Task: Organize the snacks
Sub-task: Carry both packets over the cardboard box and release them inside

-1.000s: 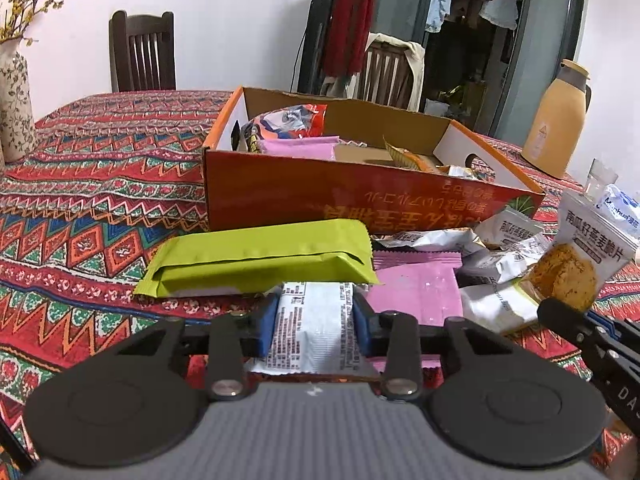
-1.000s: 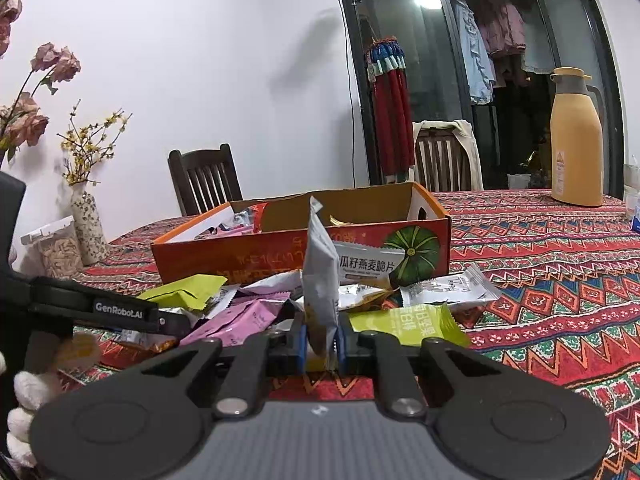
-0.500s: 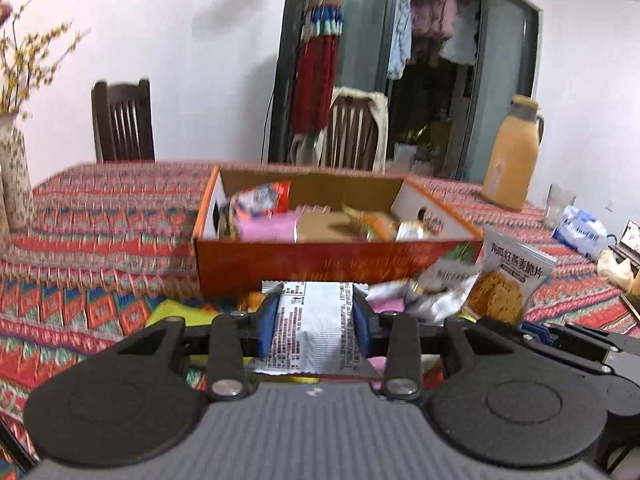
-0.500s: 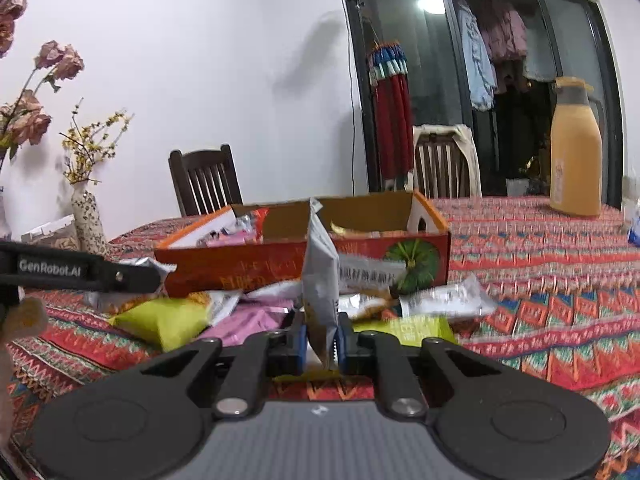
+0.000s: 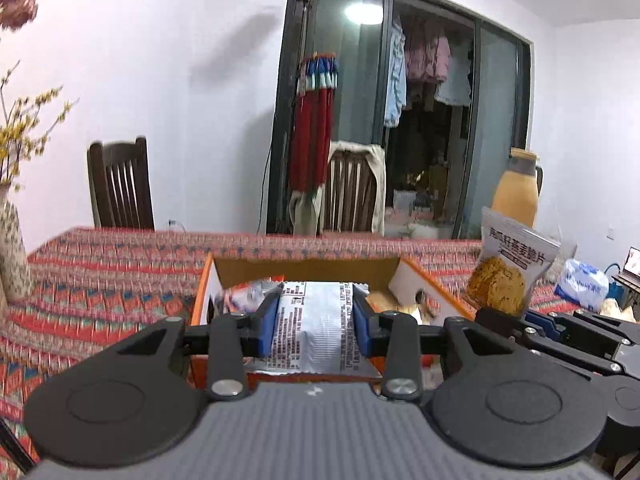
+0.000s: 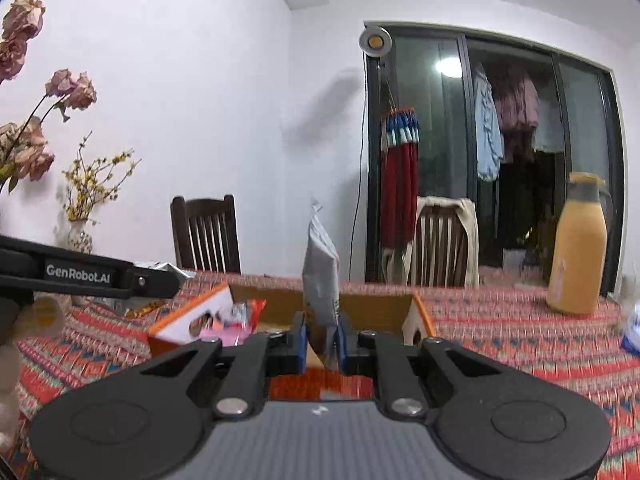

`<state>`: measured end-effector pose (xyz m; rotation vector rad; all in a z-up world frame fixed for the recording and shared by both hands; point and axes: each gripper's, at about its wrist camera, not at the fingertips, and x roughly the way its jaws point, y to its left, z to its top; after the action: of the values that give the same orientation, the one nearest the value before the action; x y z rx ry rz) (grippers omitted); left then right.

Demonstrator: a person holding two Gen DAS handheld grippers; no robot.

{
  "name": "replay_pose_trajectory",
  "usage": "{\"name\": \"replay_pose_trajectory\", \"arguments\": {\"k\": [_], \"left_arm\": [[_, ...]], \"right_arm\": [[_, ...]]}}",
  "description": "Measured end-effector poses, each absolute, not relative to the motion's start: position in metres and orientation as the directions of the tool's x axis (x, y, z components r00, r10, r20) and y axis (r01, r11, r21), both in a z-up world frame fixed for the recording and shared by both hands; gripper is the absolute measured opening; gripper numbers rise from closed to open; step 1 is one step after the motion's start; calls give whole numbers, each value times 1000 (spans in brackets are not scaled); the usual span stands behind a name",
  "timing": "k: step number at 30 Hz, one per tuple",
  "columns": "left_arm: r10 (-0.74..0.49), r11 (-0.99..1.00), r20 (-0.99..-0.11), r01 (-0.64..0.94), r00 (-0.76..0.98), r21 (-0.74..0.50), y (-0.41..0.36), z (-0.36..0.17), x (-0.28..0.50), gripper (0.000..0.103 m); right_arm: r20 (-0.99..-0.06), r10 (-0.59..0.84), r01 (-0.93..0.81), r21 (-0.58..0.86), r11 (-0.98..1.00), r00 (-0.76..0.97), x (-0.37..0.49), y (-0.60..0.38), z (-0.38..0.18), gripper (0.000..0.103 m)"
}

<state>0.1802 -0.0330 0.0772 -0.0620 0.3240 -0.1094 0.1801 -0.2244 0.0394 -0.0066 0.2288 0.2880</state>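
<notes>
Both grippers' fingers clamped on packets, left gripper (image 5: 316, 320) silver wrapper (image 5: 314, 326), right gripper (image 6: 322, 338) oat-crisp pouch (image 6: 320, 264), held over box (image 5: 304, 266) for dropping in.

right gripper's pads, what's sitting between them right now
A grey snack packet stands on edge between the right gripper pads, pinched upright, with the open orange box behind it. The right wrist view shows it.

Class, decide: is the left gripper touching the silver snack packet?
Touching. The left wrist view shows the left gripper with both blue pads pressed against the silver snack packet's sides.
</notes>
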Motion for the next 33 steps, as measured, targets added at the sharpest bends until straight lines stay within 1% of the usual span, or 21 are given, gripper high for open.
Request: {"name": "replay_pose_trajectory", "arguments": {"k": [8, 10, 12, 14, 17, 19, 25, 29, 31, 32, 33], "left_arm": [[-56, 996, -240, 38, 969, -81, -31, 107, 227, 39], [-31, 996, -232, 10, 972, -90, -27, 106, 242, 39], [1, 996, -235, -23, 972, -91, -24, 98, 258, 39], [19, 994, -252, -46, 967, -101, -19, 81, 274, 39], [37, 995, -319, -65, 947, -76, -15, 60, 296, 39], [41, 993, -349, -76, 936, -86, -11, 53, 304, 39], [46, 995, -389, -77, 920, -63, -13, 36, 308, 39], [45, 996, -392, -70, 919, -48, -17, 32, 306, 39], [44, 996, -388, -70, 921, -51, -17, 32, 303, 45], [36, 996, -384, -63, 923, -57, -17, 32, 302, 58], [35, 996, -375, -62, 927, -63, -16, 33, 300, 75]], "right_arm": [[-170, 272, -281, -28, 959, 947, 235, -207, 66, 14], [-163, 255, -266, -46, 963, 953, 253, -202, 66, 14], [-164, 244, -252, -34, 967, 956, 270, -200, 60, 14], [-185, 241, -244, 5, 970, 953, 288, -203, 47, 14], [-247, 232, -238, 4, 971, 941, 305, -203, 31, 14], [-275, 234, -242, 6, 970, 933, 311, -201, 24, 14], [-349, 213, -240, -33, 970, 913, 323, -187, 4, 14], [-364, 210, -240, -40, 970, 908, 321, -185, 0, 14], [-369, 207, -237, -37, 971, 906, 321, -186, 0, 15], [-369, 200, -229, -35, 973, 908, 321, -187, -1, 17], [-370, 197, -224, -31, 974, 908, 321, -189, -1, 24]]}}
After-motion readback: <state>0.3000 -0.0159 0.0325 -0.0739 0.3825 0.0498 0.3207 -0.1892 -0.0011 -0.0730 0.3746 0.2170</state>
